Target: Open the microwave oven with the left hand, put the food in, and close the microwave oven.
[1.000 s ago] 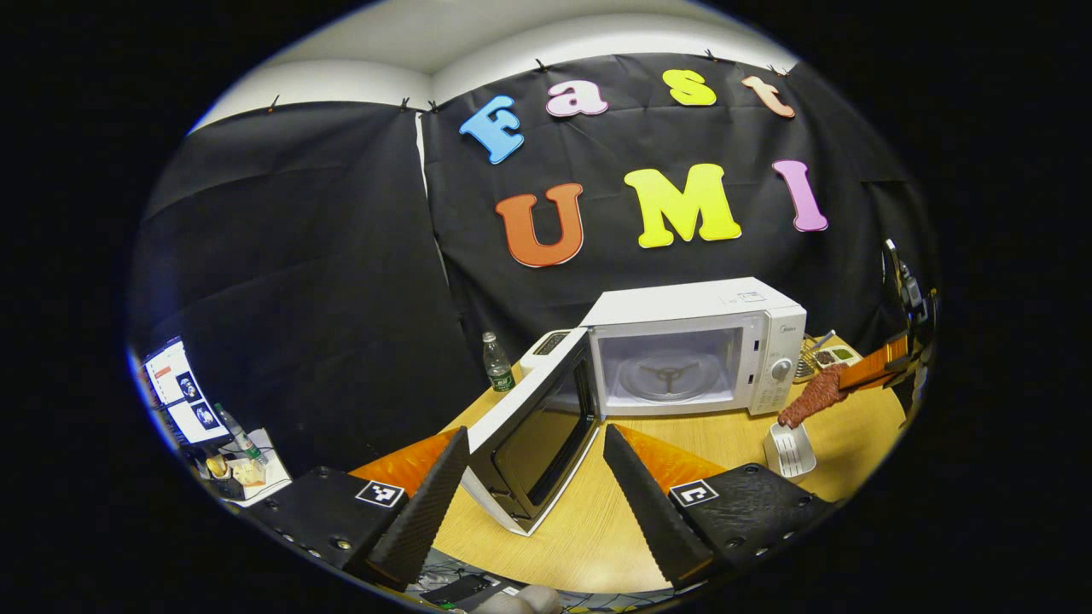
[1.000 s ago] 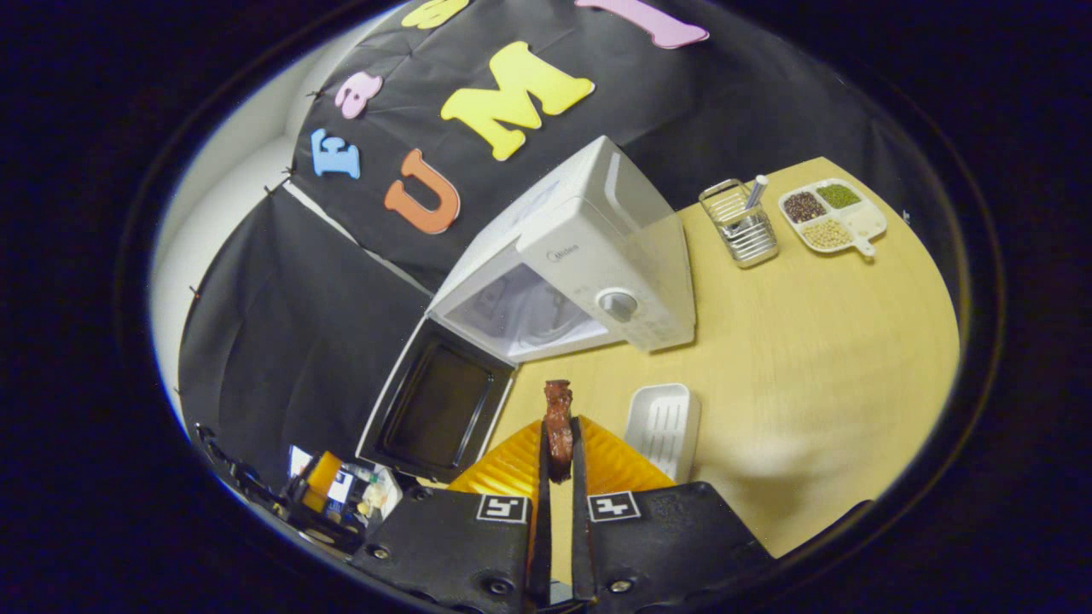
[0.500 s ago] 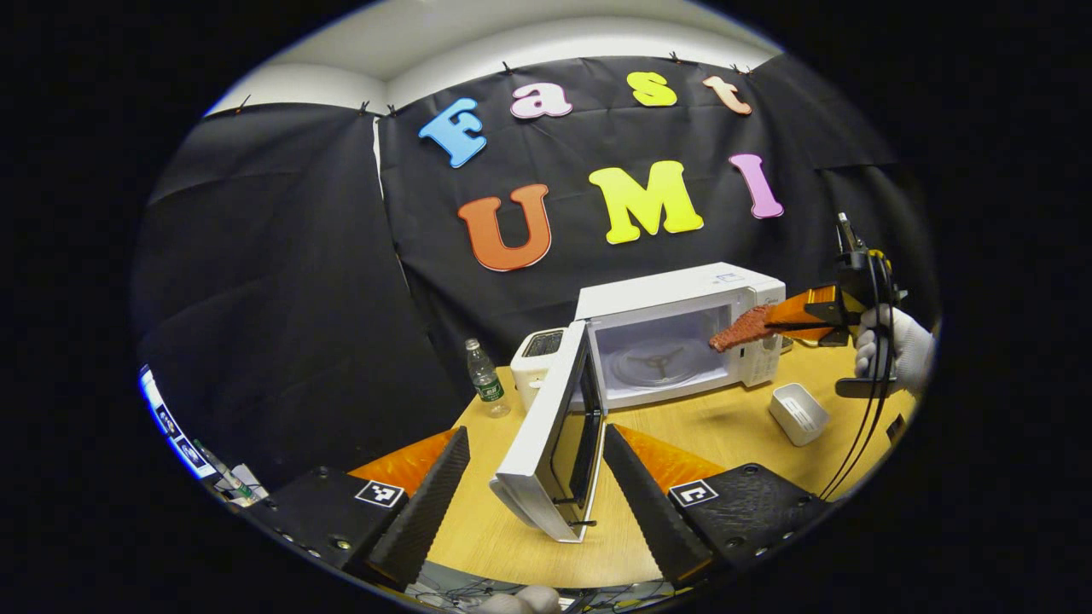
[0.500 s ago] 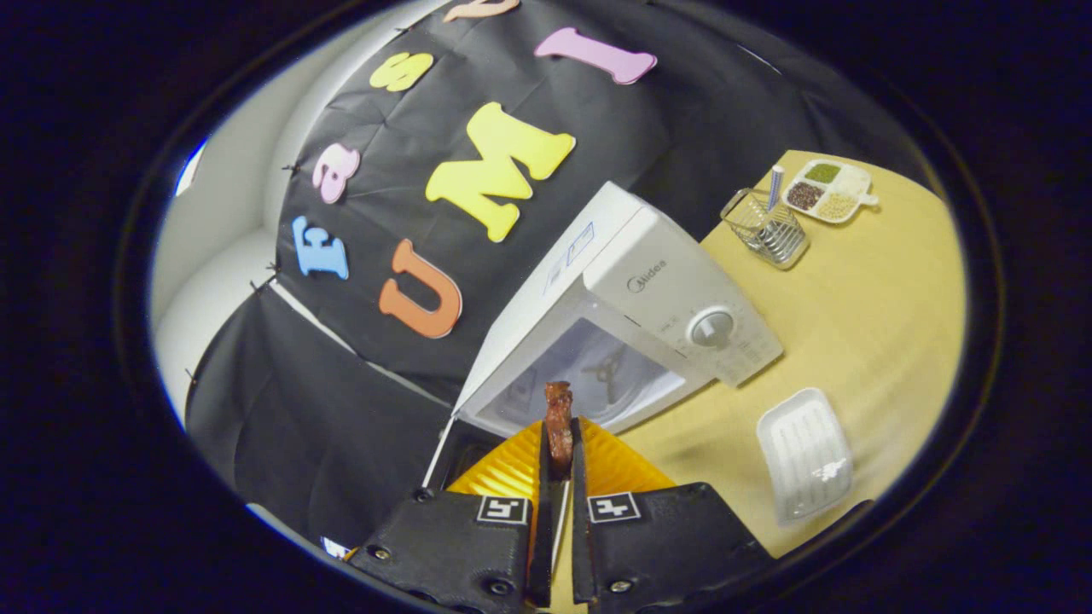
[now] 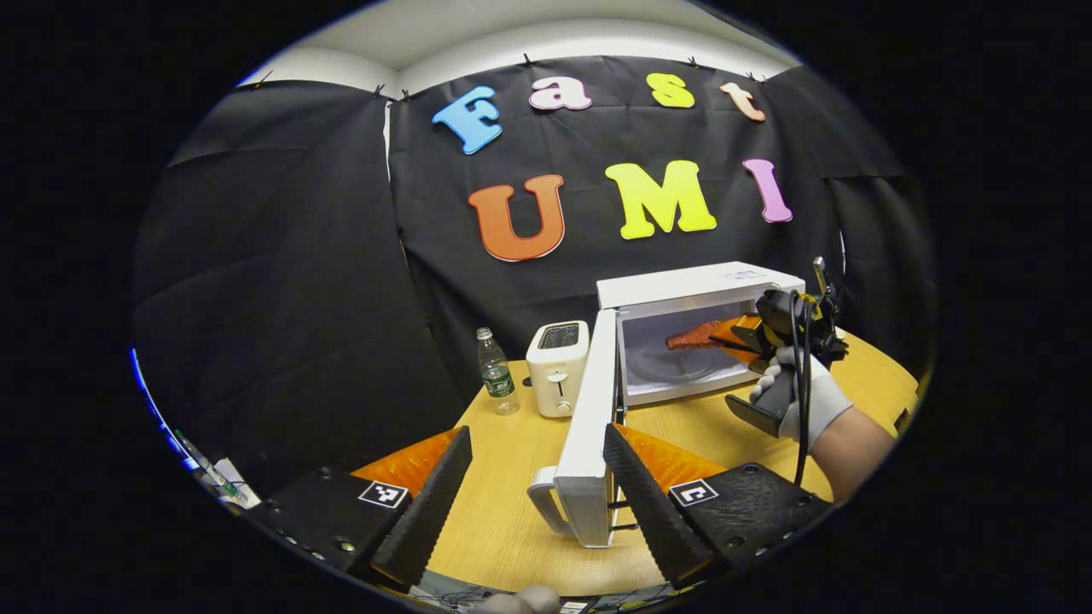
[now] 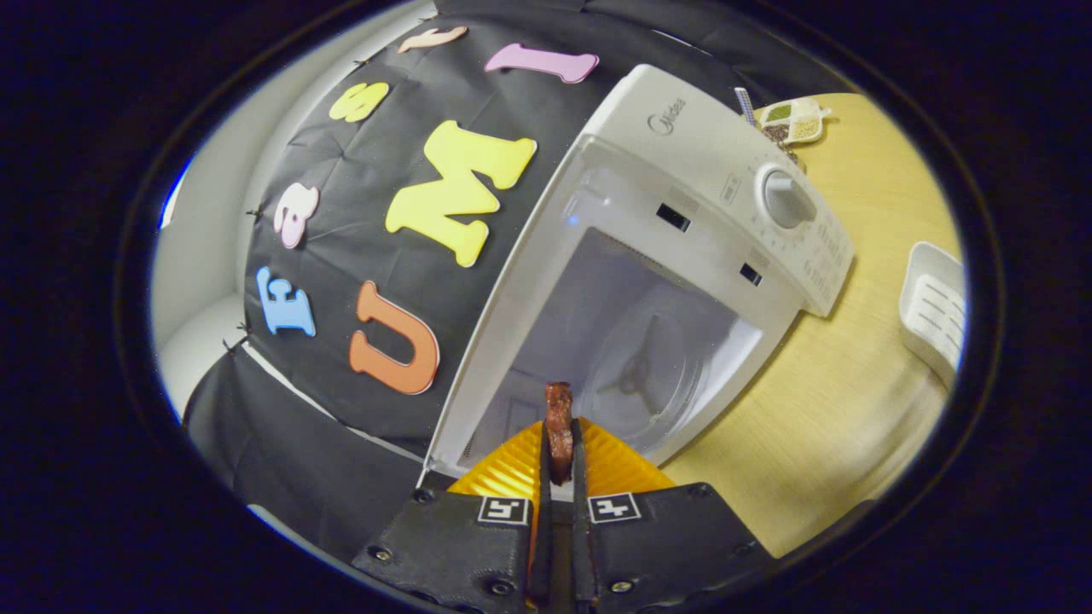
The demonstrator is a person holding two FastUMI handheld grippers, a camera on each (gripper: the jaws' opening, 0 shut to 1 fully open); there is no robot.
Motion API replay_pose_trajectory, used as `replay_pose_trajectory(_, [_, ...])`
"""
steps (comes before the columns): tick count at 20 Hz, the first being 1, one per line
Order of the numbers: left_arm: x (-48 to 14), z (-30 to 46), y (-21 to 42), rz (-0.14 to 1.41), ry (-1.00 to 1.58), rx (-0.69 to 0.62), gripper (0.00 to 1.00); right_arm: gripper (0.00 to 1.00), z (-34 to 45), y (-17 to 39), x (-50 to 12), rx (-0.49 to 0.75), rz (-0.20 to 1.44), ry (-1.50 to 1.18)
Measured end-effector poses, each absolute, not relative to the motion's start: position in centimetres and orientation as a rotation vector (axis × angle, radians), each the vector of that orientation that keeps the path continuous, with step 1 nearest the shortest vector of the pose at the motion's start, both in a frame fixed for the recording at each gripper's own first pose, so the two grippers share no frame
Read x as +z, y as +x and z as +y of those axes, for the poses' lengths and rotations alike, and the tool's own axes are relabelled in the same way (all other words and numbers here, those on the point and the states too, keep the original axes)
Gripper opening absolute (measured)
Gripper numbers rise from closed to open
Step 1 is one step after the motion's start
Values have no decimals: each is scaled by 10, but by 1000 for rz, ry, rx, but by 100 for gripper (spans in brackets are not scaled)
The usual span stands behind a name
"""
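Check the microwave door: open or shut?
Open. The door stands swung out from the microwave, baring the turntable inside.

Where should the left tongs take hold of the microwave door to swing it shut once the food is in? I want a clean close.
Grip or push at the white handle on the microwave door's free edge, coming from the outer side. The door stands wide open, edge-on, and that handle bows outward right between the open left tongs.
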State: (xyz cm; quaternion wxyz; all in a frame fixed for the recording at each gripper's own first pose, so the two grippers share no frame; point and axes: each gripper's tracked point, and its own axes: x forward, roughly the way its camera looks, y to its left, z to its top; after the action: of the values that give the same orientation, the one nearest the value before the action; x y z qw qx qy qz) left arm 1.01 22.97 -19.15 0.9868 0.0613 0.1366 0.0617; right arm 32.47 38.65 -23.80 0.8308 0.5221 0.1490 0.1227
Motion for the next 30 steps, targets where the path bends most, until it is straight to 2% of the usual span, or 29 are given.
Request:
replay_pose_trajectory(7, [-179,236,24,234,124,116,95,12,422,379,-299,111,358,1053])
replay_pose_trajectory(10, [-186,240,24,243,130,121,95,12,418,393,-300,90,298,1020])
replay_pose_trajectory(11, [-185,241,24,240,121,120,95,3,418,397,-302,88,296,999])
replay_pose_trajectory(12, [-187,241,24,243,114,123,95,13,418,398,-302,90,286,979])
replay_pose_trajectory(15, [-188,245,23,239,105,129,95,18,414,396,-307,63,278,829])
replay_pose_trajectory(16, [-189,246,24,242,108,135,95,25,415,396,-304,70,259,785])
replay_pose_trajectory(17, [-189,248,24,241,112,138,95,14,412,395,-300,64,249,744])
replay_pose_trajectory(18, [-187,250,23,238,114,141,95,29,409,395,-300,57,236,695])
replay_pose_trajectory(19, [-187,250,23,234,114,144,95,22,408,395,-298,56,226,665])
replay_pose_trajectory(21, [-191,250,22,239,102,141,95,42,408,395,-302,58,237,655])
replay_pose_trajectory(22, [-193,249,20,249,95,143,95,67,407,395,-303,57,245,658])
replay_pose_trajectory(23, [-194,249,19,251,92,145,95,58,404,395,-305,48,249,649])
replay_pose_trajectory(24, [-191,248,19,243,95,145,95,68,400,391,-305,36,249,612])
replay_pose_trajectory(25, [-190,248,19,242,102,147,95,86,395,390,-303,33,228,591])
replay_pose_trajectory(30, [-183,245,19,214,116,149,95,99,393,379,-283,74,212,590])
